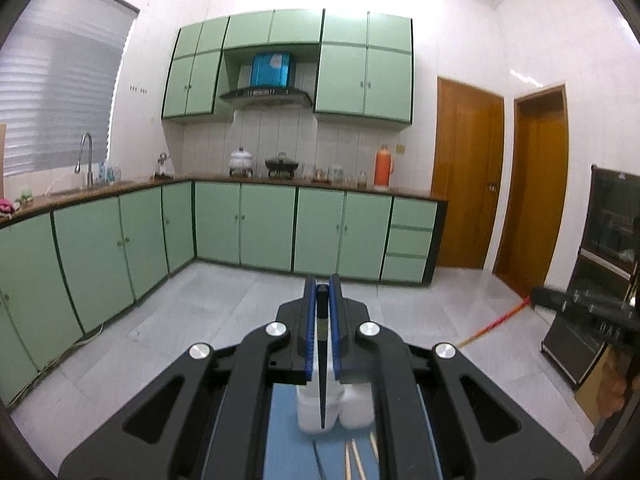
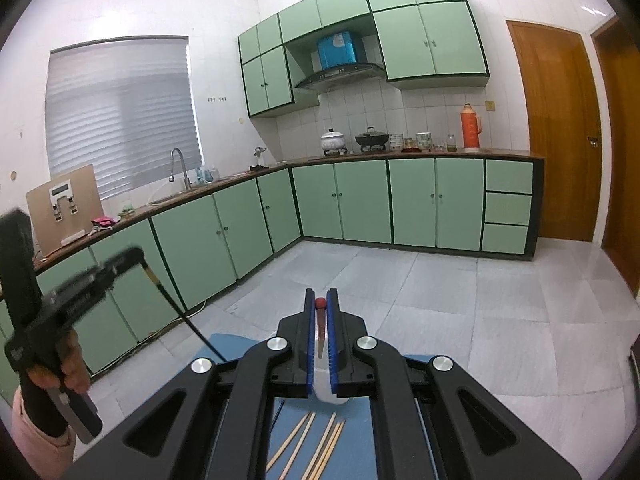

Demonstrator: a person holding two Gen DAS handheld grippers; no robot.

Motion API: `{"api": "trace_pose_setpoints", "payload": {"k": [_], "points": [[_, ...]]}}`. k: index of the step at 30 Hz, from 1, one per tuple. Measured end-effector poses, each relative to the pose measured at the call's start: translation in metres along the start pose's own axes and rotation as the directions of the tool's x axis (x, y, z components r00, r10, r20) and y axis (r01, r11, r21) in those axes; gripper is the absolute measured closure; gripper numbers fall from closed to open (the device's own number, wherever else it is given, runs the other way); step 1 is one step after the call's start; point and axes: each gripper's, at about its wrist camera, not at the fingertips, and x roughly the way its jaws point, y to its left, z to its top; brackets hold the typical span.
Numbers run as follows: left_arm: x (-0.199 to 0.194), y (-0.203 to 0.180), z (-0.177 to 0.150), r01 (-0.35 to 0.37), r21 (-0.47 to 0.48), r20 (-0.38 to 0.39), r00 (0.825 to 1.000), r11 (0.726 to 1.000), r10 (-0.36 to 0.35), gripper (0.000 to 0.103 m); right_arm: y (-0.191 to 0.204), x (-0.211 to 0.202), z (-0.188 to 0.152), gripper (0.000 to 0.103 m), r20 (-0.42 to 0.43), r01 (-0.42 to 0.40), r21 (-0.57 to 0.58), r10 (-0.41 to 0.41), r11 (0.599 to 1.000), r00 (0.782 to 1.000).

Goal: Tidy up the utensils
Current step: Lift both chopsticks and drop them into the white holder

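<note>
Chopsticks are the work here: the left gripper (image 1: 322, 292) is clenched on a black chopstick (image 1: 322, 384) that hangs point-down between its blue pads, and the right gripper (image 2: 320, 304) is clenched on a reddish-brown chopstick (image 2: 321, 336) with a red end. Both are lifted clear of the blue mat (image 2: 360, 424), where several pale wooden chopsticks (image 2: 320, 444) lie loose — and just beyond them stands a white holder (image 1: 340, 408), which looks two-chambered in the left view.

To do this step well, I would bring each stick upright over its chamber, tip first, and let go only once the tip is inside; a tilted stick may catch the rim or tip the light holder. Keep the two grippers apart so they do not knock.

Around is a kitchen — green cabinets (image 2: 360, 200), a sink tap (image 2: 178, 164), an orange thermos (image 2: 469, 126), wooden doors (image 2: 556, 128), grey floor tiles.
</note>
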Motion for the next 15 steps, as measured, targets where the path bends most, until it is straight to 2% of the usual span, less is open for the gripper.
{"api": "trace_pose_setpoints", "payload": {"k": [4,7,10,15], "points": [[0.022,-0.009,0.018,-0.001,0.008,0.042,0.999,1.0,0.001,0.098,-0.002,0.019,0.007,0.098,-0.013,0.011,-0.006,-0.011,1.0,1.0],[0.047,-0.018,0.02,0.007,0.021,0.036,0.999,1.0,-0.008,0.098,-0.002,0.039,0.008,0.098,-0.037,0.015,-0.006,-0.016,1.0,0.999],[0.074,-0.023,0.01,0.009,0.032,0.016,1.0,0.999,-0.009,0.098,-0.003,0.061,0.003,0.098,-0.07,0.02,-0.009,-0.021,1.0,0.997],[0.116,-0.023,-0.026,0.002,0.044,-0.065,0.998,0.999,0.001,0.097,-0.005,0.101,-0.013,0.098,-0.147,0.023,-0.012,-0.025,1.0,0.989]]}}
